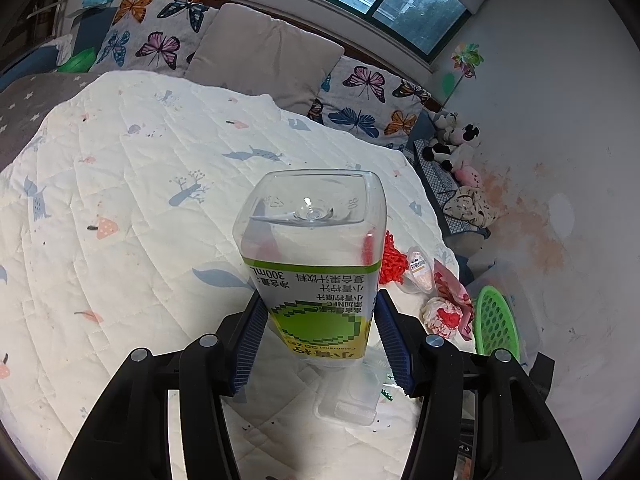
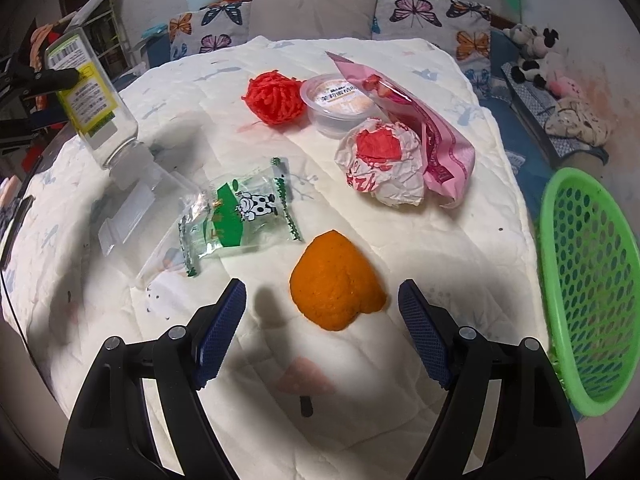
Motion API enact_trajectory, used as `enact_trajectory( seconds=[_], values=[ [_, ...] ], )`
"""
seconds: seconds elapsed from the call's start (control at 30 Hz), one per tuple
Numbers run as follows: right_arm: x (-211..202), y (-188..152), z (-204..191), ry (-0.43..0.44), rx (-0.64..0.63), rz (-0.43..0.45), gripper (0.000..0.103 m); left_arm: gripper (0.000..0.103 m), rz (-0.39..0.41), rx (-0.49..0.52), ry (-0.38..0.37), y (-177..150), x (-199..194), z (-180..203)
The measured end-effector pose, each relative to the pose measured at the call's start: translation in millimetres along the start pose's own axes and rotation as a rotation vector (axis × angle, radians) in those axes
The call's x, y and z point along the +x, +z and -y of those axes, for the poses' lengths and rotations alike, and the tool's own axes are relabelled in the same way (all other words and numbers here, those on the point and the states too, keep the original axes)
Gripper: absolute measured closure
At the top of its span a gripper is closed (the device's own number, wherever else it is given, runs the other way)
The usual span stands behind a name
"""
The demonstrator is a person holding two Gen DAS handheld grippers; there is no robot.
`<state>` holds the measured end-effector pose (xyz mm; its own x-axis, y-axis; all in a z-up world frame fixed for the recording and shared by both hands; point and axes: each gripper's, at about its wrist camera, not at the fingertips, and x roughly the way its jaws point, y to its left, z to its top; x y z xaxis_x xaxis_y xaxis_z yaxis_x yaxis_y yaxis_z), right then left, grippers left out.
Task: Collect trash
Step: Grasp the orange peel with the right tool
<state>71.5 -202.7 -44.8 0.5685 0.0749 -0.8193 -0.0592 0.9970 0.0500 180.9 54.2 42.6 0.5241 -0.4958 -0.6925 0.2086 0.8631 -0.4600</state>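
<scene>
The left tongs (image 1: 318, 320) were clamped on an empty clear plastic juice bottle with a green-and-yellow label (image 1: 320, 280), lifted cap-down over the white quilted bedspread (image 1: 140, 200). The right tongs (image 2: 322, 300) stood apart, a piece of orange peel (image 2: 334, 282) lying between their tips and a green perforated plastic basket (image 2: 592, 292) to their right.

We see a quilted white bed (image 2: 460, 240). On it lie orange peel (image 2: 334, 282) near us, a cow-print wrapper (image 2: 240, 216) left, crumpled paper (image 2: 384, 164) and red yarn (image 2: 274, 98) farther off.

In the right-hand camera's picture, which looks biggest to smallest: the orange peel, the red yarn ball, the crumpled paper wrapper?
1. Orange peel
2. Crumpled paper wrapper, nearly the same
3. Red yarn ball

The peel lies nearest the camera, so its true size is unsure.
</scene>
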Motion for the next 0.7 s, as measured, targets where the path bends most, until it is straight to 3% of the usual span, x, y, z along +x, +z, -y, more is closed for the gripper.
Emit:
enact_trajectory(
  seconds=[0.17, 0.27, 0.7],
  values=[
    [4, 0, 4, -0.010, 0.013, -0.011, 0.054, 0.050, 0.001, 0.008, 0.006, 5, 0, 1],
    [0, -2, 7, 0.002, 0.019, -0.004, 0.060, 0.050, 0.006, 0.017, 0.013, 8, -2, 4],
    [-45, -2, 25, 0.029, 0.038, 0.082, 0.068, 0.050, 0.008, 0.098, -0.072, 9, -4, 56]
  ],
)
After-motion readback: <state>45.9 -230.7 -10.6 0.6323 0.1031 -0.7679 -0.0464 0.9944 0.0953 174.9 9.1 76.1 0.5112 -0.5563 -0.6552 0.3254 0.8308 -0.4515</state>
